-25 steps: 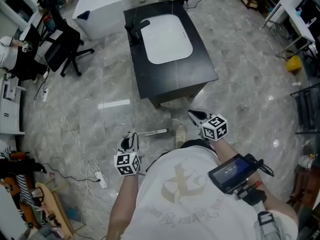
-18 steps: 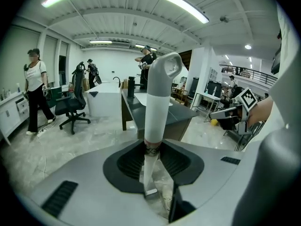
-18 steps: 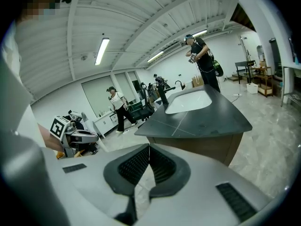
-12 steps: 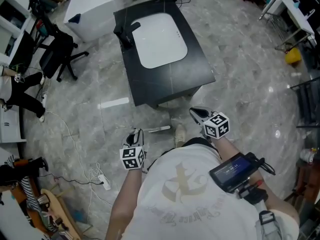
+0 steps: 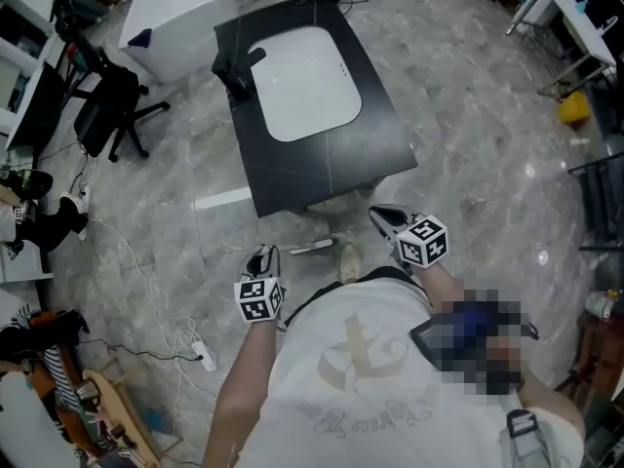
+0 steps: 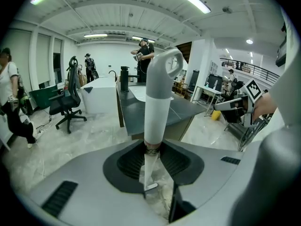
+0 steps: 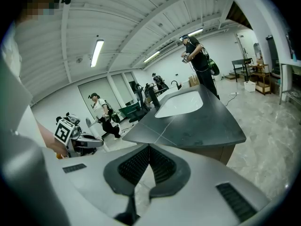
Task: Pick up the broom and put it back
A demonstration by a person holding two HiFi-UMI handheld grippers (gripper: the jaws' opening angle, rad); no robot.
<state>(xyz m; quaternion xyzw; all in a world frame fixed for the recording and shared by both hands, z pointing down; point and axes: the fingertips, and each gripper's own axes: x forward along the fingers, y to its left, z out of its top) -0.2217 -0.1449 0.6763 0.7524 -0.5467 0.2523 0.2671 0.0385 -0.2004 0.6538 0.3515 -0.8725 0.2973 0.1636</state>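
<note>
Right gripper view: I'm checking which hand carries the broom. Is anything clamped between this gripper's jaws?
No: the right gripper has its jaws closed tip to tip, with nothing held between them.

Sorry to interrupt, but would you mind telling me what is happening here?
A person is working with a hand-held gripper in each hand, standing before a black counter with a white sink. The left gripper is shut on the broom handle, which stands up between its jaws. The right gripper is shut and empty, pointing toward the counter.
</note>
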